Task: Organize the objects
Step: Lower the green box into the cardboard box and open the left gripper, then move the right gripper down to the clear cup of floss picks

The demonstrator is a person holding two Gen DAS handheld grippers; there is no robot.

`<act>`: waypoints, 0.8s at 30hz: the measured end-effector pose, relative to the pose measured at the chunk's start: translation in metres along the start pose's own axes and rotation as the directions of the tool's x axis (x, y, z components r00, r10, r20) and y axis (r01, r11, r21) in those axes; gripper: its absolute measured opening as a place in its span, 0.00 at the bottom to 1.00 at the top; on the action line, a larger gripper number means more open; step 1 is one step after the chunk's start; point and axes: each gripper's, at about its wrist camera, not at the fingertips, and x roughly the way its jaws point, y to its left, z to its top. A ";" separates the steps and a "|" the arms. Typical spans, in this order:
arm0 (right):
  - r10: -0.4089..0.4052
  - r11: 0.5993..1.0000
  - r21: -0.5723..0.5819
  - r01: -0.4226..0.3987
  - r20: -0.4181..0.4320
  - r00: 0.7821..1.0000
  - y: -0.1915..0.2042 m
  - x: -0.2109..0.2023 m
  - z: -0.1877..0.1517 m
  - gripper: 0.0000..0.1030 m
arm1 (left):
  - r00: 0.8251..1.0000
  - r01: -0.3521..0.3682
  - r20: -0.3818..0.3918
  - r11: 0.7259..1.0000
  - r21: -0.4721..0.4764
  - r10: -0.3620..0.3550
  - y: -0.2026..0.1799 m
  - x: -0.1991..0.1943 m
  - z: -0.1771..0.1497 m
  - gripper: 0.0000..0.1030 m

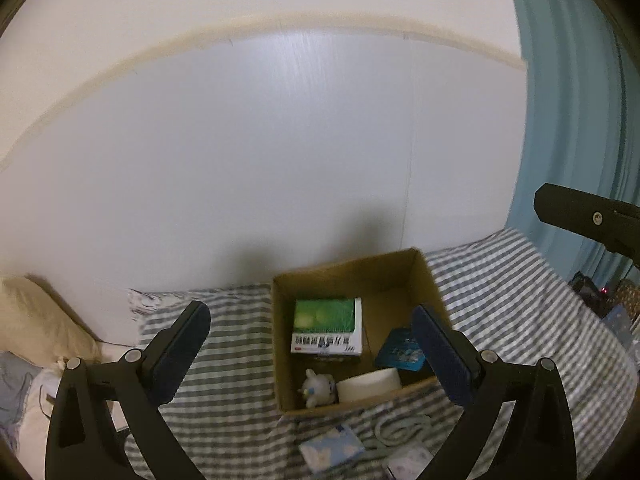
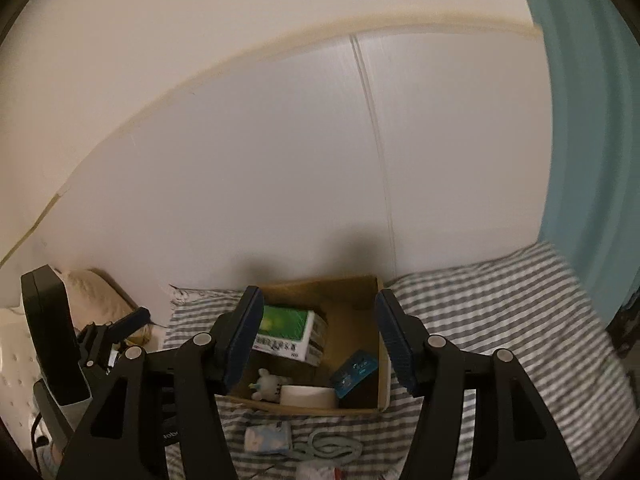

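Both grippers, left point(image 1: 310, 354) and right point(image 2: 316, 340), gape empty above cardboard box point(image 1: 416, 276). Risk: coiled cable point(image 2: 328, 448) snagging, dragging tissue pack point(image 2: 267, 439) off the bedspread.

bedsheet point(image 1: 224, 392): grey-white stripes | box point(image 1: 424, 280): brown | carton point(image 1: 326, 314): green-white | curtain point(image 1: 568, 120): teal
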 end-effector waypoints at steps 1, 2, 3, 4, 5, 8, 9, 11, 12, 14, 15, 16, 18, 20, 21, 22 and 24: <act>-0.007 1.000 -0.015 0.007 0.006 1.000 0.006 -0.012 0.003 0.56 | 1.000 0.001 0.007 1.000 -0.004 -0.001 0.005 -0.013 0.002 1.00; -0.019 0.999 -0.036 0.020 0.018 1.000 0.010 -0.030 0.006 0.56 | 1.000 -0.002 0.015 1.000 -0.009 0.002 0.007 -0.029 0.001 1.00; -0.023 0.998 -0.051 0.025 0.027 0.999 0.018 -0.046 0.007 0.56 | 1.000 -0.005 0.021 1.000 -0.014 0.005 0.011 -0.041 0.002 1.00; -0.022 0.998 -0.062 0.024 0.035 0.999 0.026 -0.063 0.007 0.56 | 1.000 -0.009 0.025 1.000 -0.020 0.009 0.014 -0.054 0.002 1.00; -0.021 0.997 -0.072 0.024 0.044 0.999 0.033 -0.080 0.008 0.57 | 0.999 -0.015 0.028 1.000 -0.027 0.016 0.018 -0.072 0.000 1.00; -0.026 0.995 -0.094 0.031 0.054 0.998 0.044 -0.118 0.005 0.63 | 0.999 -0.017 0.047 0.998 -0.052 0.020 0.033 -0.112 -0.014 1.00; -0.027 0.994 -0.106 0.033 0.058 0.998 0.051 -0.129 0.002 0.65 | 0.999 -0.017 0.047 0.998 -0.062 0.020 0.038 -0.118 -0.019 1.00; -0.031 0.991 -0.127 0.038 0.058 0.998 0.058 -0.146 -0.009 0.68 | 0.999 -0.013 0.042 0.996 -0.085 0.017 0.048 -0.135 -0.034 1.00; -0.035 0.989 -0.139 0.042 0.055 0.998 0.061 -0.154 -0.016 0.69 | 0.999 -0.009 0.043 0.995 -0.099 0.014 0.053 -0.141 -0.042 1.00; -0.039 0.988 -0.148 0.044 0.037 0.999 0.060 -0.159 -0.034 0.71 | 0.999 -0.016 0.039 0.993 -0.120 0.021 0.061 -0.149 -0.057 1.00; -0.040 0.989 -0.144 0.044 0.028 0.999 0.062 -0.160 -0.042 0.73 | 0.999 -0.020 0.036 0.992 -0.125 0.024 0.064 -0.151 -0.061 1.00; -0.039 0.990 -0.135 0.040 0.013 0.999 0.063 -0.159 -0.053 0.75 | 0.999 -0.024 0.032 0.991 -0.129 0.028 0.067 -0.150 -0.069 1.00; -0.035 0.992 -0.124 0.033 -0.010 0.999 0.061 -0.163 -0.069 0.79 | 0.999 -0.038 0.020 0.989 -0.142 0.041 0.073 -0.150 -0.085 1.00; -0.045 0.992 -0.123 0.040 -0.035 0.998 0.056 -0.150 -0.087 0.79 | 0.999 -0.044 -0.005 0.986 -0.159 0.043 0.076 -0.141 -0.104 1.00; -0.060 0.991 -0.127 0.052 -0.055 0.997 0.055 -0.139 -0.096 0.79 | 0.999 -0.047 -0.027 0.985 -0.164 0.043 0.078 -0.136 -0.113 1.00; -0.068 0.990 -0.131 0.059 -0.072 0.995 0.053 -0.129 -0.107 0.79 | 0.997 -0.058 -0.052 0.984 -0.171 0.050 0.079 -0.128 -0.124 1.00; -0.078 0.989 -0.136 0.062 -0.110 0.991 0.051 -0.109 -0.127 0.79 | 0.994 -0.066 -0.099 0.979 -0.194 0.048 0.079 -0.114 -0.144 1.00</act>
